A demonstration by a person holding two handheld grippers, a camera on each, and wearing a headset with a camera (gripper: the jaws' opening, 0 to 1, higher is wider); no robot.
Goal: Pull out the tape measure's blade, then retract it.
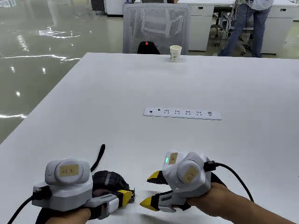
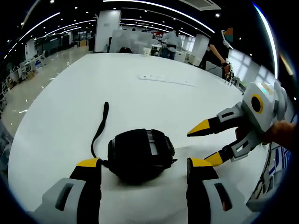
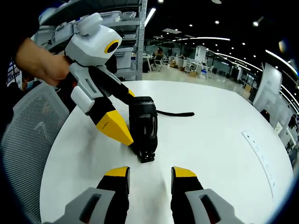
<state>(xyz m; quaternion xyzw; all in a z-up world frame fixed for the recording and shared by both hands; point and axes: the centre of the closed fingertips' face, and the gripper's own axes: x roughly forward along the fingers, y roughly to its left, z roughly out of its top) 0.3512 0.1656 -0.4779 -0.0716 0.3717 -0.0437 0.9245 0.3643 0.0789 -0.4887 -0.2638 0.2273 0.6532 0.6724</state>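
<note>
A black tape measure point(image 1: 108, 181) lies on the white table point(image 1: 196, 84) near the front edge, its black wrist strap point(image 1: 99, 157) trailing away from me. In the left gripper view the tape measure point(image 2: 140, 154) sits between the two yellow fingertips point(image 2: 88, 163) with a small gap on each side. My left gripper point(image 1: 117, 190) is open around it. The blade's end hook point(image 3: 146, 157) points toward my right gripper point(image 3: 149, 175), which is open with nothing between its jaws, a short way off. No blade is drawn out. My right gripper point(image 1: 152, 190) stands just right of the tape.
A white power strip point(image 1: 182, 113) lies mid-table. At the far edge a paper cup point(image 1: 175, 52) stands, with a grey mesh chair point(image 1: 156, 23) behind it. A person point(image 1: 250, 21) stands by white cabinets at the back right.
</note>
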